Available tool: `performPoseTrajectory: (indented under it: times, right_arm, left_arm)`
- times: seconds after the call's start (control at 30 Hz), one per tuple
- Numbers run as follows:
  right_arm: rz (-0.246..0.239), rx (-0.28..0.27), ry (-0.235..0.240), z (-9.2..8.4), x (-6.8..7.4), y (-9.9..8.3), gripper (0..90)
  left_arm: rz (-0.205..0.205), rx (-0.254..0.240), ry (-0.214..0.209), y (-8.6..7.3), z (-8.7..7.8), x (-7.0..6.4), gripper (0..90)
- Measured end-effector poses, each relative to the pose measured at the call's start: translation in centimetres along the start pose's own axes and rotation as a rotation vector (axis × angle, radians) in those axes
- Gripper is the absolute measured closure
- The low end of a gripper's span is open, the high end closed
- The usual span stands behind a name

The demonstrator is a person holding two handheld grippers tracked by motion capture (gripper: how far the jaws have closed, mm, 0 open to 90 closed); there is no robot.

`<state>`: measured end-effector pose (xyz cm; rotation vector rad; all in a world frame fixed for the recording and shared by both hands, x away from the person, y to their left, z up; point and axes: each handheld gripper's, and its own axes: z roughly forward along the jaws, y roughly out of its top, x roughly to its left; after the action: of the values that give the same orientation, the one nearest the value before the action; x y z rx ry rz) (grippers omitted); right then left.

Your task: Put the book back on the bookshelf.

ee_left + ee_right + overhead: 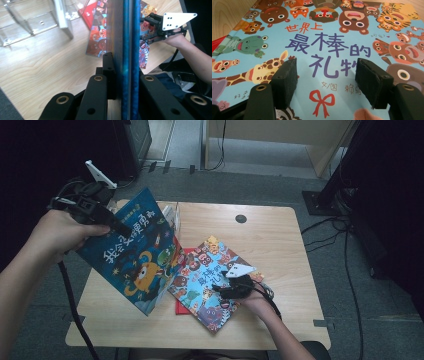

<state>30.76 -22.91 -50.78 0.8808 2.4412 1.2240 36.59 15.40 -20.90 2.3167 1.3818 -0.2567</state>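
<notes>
Bare table [280,227] at far right open for passing, raised blue book [132,252] blocking the left, clear rack [30,20] behind it, animal book [212,277] covering the centre.

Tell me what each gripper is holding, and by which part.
The left gripper clamps the dark blue picture book by its edge, lifting it tilted above the table. The right gripper holds nothing; its fingers are open over the light blue animal book.

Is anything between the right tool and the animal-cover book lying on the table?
Nothing visible. The right tool sits directly over the animal-cover book, jaws open, its cover bare between them. The blue book clamped in the left tool is held up off to the side.
</notes>
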Motion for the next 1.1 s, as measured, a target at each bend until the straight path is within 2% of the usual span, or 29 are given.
performPoseTrajectory:
  times: [0.17,0.63,1.1]
  right_arm:
    - [0.009,0.001,0.005,0.1,-0.1,0.1,33.7]
    - [-0.001,-0.015,0.003,0.4,-0.4,0.1,33.0]
    - [0.001,-0.016,0.004,0.4,-0.4,0.1,33.0]
  left_arm:
    - [-0.035,-0.011,0.008,-1.4,-0.9,0.9,83.4]
    - [-0.091,-0.023,0.019,-4.4,-1.9,2.8,83.3]
    - [-0.124,-0.030,0.033,-6.3,-3.2,4.4,83.2]
